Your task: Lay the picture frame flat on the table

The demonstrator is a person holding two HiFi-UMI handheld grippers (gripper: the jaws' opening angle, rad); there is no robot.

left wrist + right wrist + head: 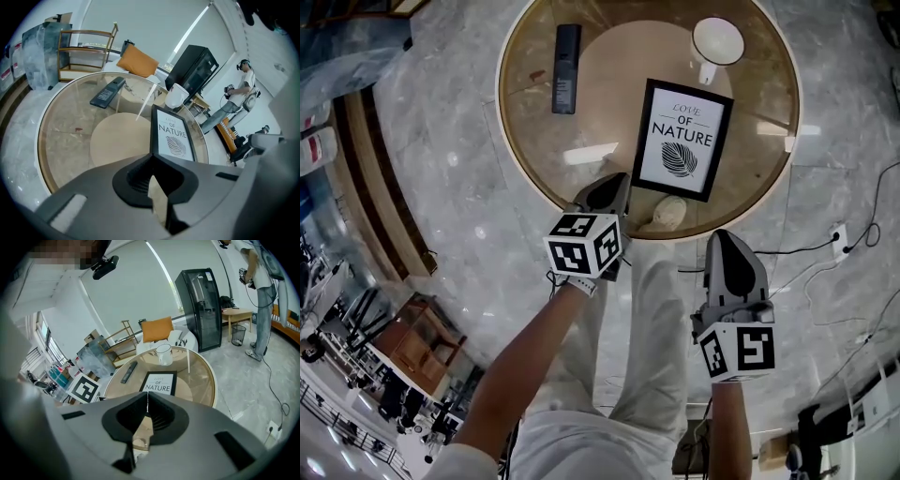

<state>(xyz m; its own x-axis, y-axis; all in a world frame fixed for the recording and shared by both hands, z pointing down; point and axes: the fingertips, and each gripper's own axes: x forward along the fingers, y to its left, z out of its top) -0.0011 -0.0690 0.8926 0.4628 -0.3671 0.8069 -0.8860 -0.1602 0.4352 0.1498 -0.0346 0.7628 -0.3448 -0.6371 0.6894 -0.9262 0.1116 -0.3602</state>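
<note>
The black picture frame with a "Love of Nature" print stands propped on the round glass table, right of centre. In the left gripper view the frame rises upright just past the jaws. In the right gripper view the picture frame sits farther off. My left gripper is shut and empty over the table's near rim, close to the frame's lower left corner. My right gripper is shut and empty too, held off the table on the near side.
A black remote lies at the table's far left and a white cup stands behind the frame. Through the glass shows a round wooden base. A black cabinet and a person stand beyond the table.
</note>
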